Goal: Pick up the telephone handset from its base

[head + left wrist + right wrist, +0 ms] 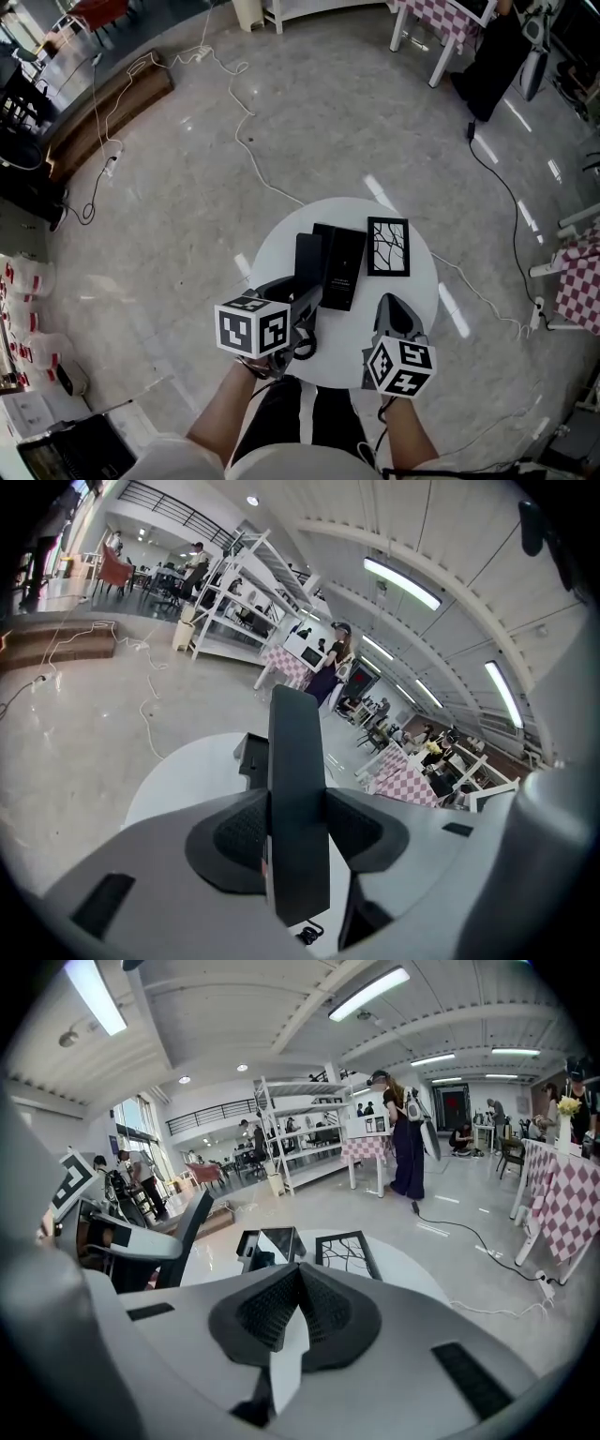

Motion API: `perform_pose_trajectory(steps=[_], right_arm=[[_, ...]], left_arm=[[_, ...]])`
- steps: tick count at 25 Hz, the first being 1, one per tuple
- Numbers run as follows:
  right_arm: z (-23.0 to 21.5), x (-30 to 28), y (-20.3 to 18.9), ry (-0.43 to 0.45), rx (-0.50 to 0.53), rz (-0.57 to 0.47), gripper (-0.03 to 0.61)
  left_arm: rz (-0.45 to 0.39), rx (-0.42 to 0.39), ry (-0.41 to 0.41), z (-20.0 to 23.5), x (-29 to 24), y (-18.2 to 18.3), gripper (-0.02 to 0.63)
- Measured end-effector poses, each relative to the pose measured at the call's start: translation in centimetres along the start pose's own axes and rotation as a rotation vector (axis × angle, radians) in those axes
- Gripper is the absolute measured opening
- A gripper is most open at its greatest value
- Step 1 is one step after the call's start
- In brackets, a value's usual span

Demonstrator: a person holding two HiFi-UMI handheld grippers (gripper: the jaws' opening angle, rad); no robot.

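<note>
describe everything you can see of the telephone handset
The telephone handset is a long, flat, matte black bar, plastic by its look. The left claw is shut on its lower part, pads pressing both sides. It stands tilted upward, off its black base and above the round white table. A coiled cord shows under its lower end.
</note>
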State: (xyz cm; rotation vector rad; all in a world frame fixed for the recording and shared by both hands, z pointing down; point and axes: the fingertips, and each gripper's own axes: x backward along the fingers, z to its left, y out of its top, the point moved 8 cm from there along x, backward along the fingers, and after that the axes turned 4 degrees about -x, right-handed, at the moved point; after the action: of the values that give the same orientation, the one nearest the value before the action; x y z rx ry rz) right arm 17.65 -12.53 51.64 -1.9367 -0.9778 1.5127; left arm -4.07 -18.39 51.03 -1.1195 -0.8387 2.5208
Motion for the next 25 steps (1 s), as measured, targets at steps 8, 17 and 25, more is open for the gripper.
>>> perform_pose_trajectory(steps=[8, 17, 25], right_arm=[[2.1, 3.0, 2.2, 0.004, 0.019, -0.051, 0.023], [5.3, 5.4, 3.3, 0.006, 0.055, -0.089, 0.022], [5.5, 7.8, 4.8, -0.050, 0.033, -0.179, 0.023]], left_arm=[[-0.077, 0.004, -0.042, -2.3, 4.3, 1.8, 0.204], [-0.120, -0.029, -0.094, -3.7, 8.2, 2.9, 0.203], [-0.151, -0.105, -0.131, -5.1, 10.2, 4.7, 0.204]])
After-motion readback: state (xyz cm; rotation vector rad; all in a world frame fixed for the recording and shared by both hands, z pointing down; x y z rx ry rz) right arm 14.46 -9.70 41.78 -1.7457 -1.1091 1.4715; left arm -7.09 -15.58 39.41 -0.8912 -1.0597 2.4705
